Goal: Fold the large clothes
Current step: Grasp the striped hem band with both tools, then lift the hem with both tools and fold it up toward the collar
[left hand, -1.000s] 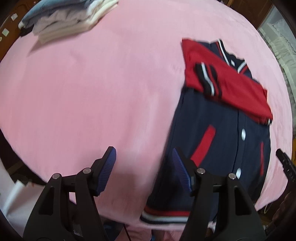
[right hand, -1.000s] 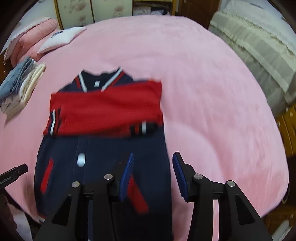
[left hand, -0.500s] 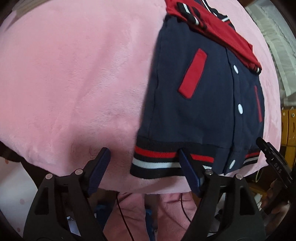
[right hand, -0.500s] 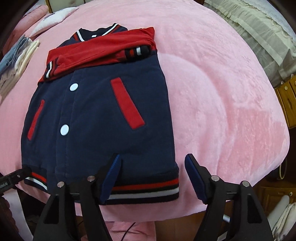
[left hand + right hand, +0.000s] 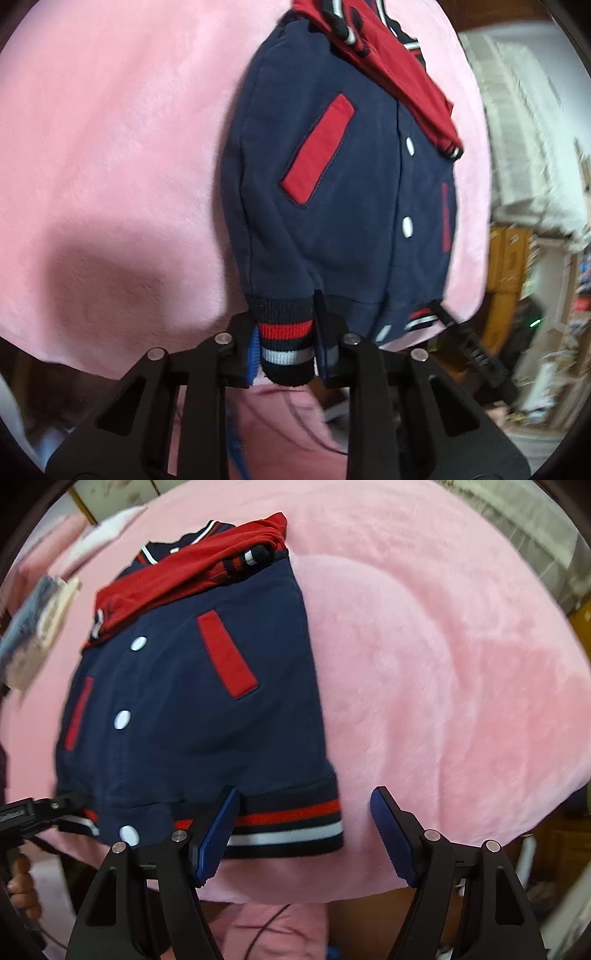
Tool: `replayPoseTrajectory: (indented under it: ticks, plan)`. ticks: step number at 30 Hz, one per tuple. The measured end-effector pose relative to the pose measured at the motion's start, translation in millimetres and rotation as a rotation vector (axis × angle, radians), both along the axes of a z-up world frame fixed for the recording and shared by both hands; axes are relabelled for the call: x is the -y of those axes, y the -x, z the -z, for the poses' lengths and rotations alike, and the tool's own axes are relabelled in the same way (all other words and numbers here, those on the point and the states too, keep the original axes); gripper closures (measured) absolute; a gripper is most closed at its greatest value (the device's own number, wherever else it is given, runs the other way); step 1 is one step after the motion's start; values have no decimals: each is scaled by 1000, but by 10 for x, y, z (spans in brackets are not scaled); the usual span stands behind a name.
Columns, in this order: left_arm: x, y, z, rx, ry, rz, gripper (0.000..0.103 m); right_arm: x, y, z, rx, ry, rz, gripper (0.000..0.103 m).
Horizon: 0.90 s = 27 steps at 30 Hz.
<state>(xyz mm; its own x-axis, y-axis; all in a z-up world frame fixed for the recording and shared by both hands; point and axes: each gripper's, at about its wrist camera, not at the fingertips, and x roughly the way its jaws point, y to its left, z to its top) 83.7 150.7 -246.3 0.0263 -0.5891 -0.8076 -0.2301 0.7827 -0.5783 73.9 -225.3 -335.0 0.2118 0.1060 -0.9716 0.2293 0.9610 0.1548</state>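
A: Item one, the garment?

B: Varsity jacket (image 5: 184,701), navy body, red sleeves folded across the chest, white snaps, red pocket welts. It lies front up on a pink plush blanket (image 5: 443,664) over a bed. In the right wrist view the collar sits at 11 o'clock and the striped ribbed hem (image 5: 288,823) at 6 o'clock, at the blanket's near edge.

A: Item two, left gripper?

B: Left gripper (image 5: 286,354), pitched steeply down toward the bed edge. Its jaws have just been closing and now stand narrow, pinching one corner of the hem, which is bunched between the blue pads (image 5: 255,354). In its own view the jacket runs up from the grip toward 12 o'clock.

A: Item three, right gripper?

B: Right gripper (image 5: 303,830), pointing almost straight down. Jaws wide, holding nothing. The other hem corner lies between them: the left finger is over the hem band, though I cannot tell whether it touches, and the right finger is over bare blanket just past the corner.

A: Anything else?

B: A stack of folded clothes (image 5: 33,627) at 9 o'clock in the right wrist view. A person's hand (image 5: 22,886) at 8 o'clock there, gripping the left tool's handle.
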Motion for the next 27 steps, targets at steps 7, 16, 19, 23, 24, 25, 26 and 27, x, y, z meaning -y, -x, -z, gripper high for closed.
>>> replayPoseTrajectory:
  ticks: [7,16,19,23,24,25,26,27]
  plan:
    - [-160,60,256,-109,145,-144,83,259,188,157,30,-158,113,44]
    - [-164,198,-95,31,145,-176,92,474,223,102,78,-342,228,90]
    - [-237,200,-339,100,207,-239,93,510,205,-115,140,-430,263,91]
    - [-329,11,-694,156,267,-304,93,538,83,-425,213,-475,286,91]
    - [-345,-83,-811,183,271,-305,93,546,12,-509,231,-481,288,91]
    - [-363,-164,-890,205,275,-308,93,554,-65,-592,253,-489,292,91]
    - [-369,-263,-994,235,285,-315,93,560,-156,-674,273,-496,294,91]
    - [-392,-372,-1095,261,299,-327,93,566,-267,-770,297,-497,291,91]
